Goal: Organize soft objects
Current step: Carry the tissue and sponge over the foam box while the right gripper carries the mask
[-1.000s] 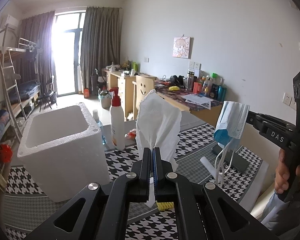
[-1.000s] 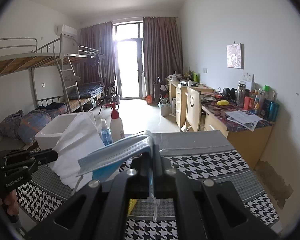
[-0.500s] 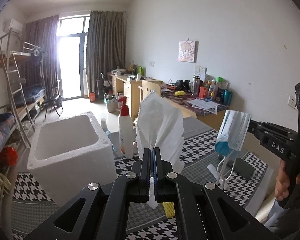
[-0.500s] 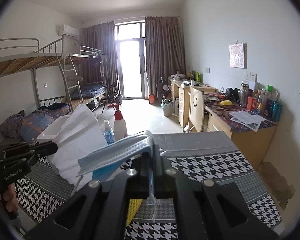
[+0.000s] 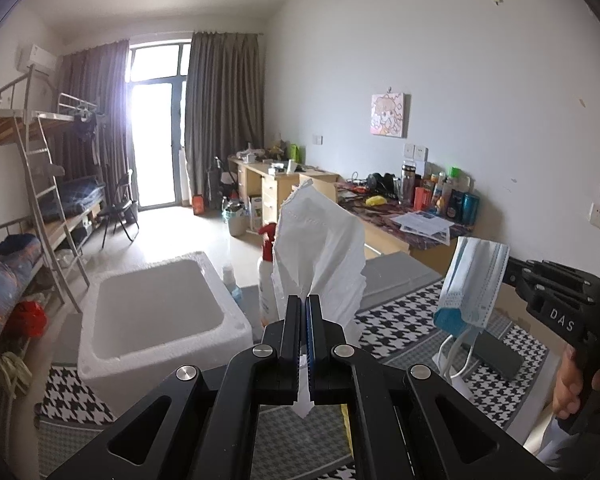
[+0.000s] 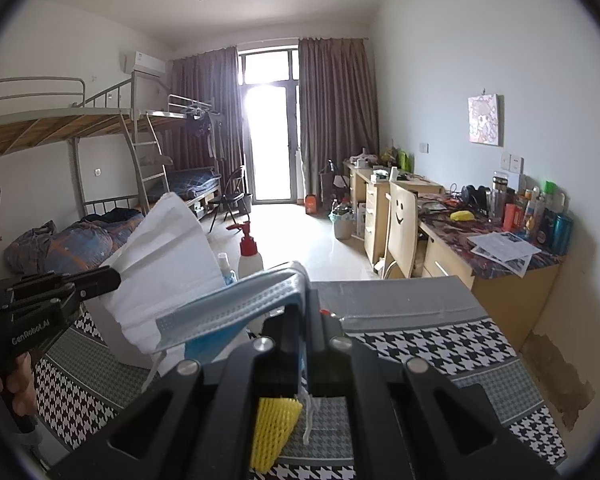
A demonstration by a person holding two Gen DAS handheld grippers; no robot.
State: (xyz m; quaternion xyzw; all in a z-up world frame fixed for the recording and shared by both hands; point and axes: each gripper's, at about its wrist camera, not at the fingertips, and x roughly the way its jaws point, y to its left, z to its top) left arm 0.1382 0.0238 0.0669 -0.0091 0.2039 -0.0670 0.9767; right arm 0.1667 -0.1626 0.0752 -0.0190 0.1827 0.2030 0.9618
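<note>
White tissue paper (image 5: 320,256) standing up in a crumpled fan, pinched at its base between the pressed-together fingers of the left gripper (image 5: 304,312), held in the air above the houndstooth-covered tabletop (image 5: 404,316). Hanging beside it to the right, a blue surgical mask (image 5: 474,284), clamped by its upper edge in the closed right gripper (image 6: 303,304), ear loops dangling toward the cloth. Sitting below and to the left of the tissue, at the tabletop's left side, an open white foam box (image 5: 156,308). Standing just behind the box along the far edge, a red-capped pump bottle (image 6: 250,254) and a small clear bottle (image 5: 230,282). Lying on the near part of the cloth under the right gripper, a yellow foam net sleeve (image 6: 272,432).
</note>
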